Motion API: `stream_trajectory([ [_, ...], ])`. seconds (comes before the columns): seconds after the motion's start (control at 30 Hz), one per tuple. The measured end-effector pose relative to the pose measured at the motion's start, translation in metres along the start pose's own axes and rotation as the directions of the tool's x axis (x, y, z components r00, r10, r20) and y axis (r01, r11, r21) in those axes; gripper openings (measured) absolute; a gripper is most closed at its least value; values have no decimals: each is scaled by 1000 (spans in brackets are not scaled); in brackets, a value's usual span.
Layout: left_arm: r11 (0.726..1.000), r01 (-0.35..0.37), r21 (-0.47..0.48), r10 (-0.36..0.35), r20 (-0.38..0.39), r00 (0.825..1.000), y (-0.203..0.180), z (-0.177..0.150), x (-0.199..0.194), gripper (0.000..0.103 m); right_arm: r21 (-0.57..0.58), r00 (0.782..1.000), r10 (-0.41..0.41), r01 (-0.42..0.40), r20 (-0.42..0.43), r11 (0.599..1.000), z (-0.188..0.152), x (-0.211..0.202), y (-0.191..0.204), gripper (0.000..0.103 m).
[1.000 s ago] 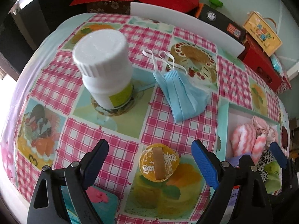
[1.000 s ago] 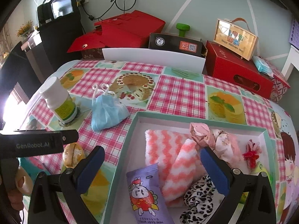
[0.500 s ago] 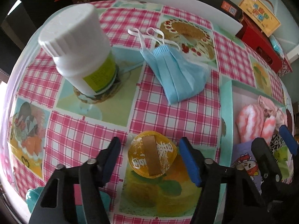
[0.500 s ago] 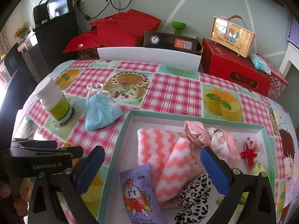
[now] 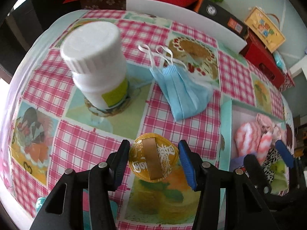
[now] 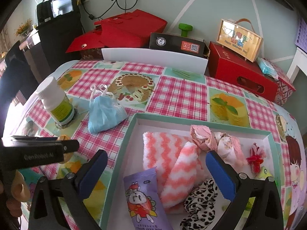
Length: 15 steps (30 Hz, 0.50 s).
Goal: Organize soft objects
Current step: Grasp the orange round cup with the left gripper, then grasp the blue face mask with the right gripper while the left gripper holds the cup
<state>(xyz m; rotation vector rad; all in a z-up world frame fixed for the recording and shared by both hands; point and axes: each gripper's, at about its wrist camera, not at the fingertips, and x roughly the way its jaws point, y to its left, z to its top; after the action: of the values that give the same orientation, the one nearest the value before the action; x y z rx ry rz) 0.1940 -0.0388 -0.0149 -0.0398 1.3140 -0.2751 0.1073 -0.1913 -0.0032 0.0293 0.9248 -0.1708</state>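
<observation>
The left gripper [image 5: 152, 161] has narrowed its fingers around a round gold-foil packet [image 5: 153, 162] with white printed characters I cannot read; the left pad seems to touch its edge, the right pad sits just beside it. "GenRobot.AI" is printed on that gripper's body. The right gripper [image 6: 155, 169] hovers wide open over the mint-rimmed tray [image 6: 132, 126] near the tablecloth's right edge. The blue face mask [image 5: 181, 92] lies on the tablecloth [image 6: 180, 97], between the white bottle [image 5: 97, 63] and the tray's left rim.
</observation>
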Motion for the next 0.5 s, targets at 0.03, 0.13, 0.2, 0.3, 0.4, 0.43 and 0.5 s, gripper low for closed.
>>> stream_trajectory([
  [0.03,1000,4,-11,-4,9,1000,4,1,-3,53,-4,1000,10,-10,3,1000,1,0,3,103],
  [0.13,999,-3,-44,5,43,999,13,3,-12,53,-20,999,34,-34,8,999,4,0,13,103],
  [0.2,998,-4,-70,9,66,998,21,3,-19,54,-35,999,46,-45,10,998,8,2,22,103],
  [0.3,994,17,-103,-8,91,996,32,4,-25,54,-64,997,72,-72,5,995,15,9,38,103],
  [0.4,989,23,-144,-7,109,994,43,5,-28,54,-107,996,85,-86,-7,991,22,18,56,103],
  [0.43,987,22,-158,-4,115,993,48,5,-30,54,-118,996,86,-86,-9,989,23,21,60,103],
  [0.5,983,20,-183,4,126,992,53,7,-32,54,-151,996,86,-87,-14,985,27,27,71,103],
])
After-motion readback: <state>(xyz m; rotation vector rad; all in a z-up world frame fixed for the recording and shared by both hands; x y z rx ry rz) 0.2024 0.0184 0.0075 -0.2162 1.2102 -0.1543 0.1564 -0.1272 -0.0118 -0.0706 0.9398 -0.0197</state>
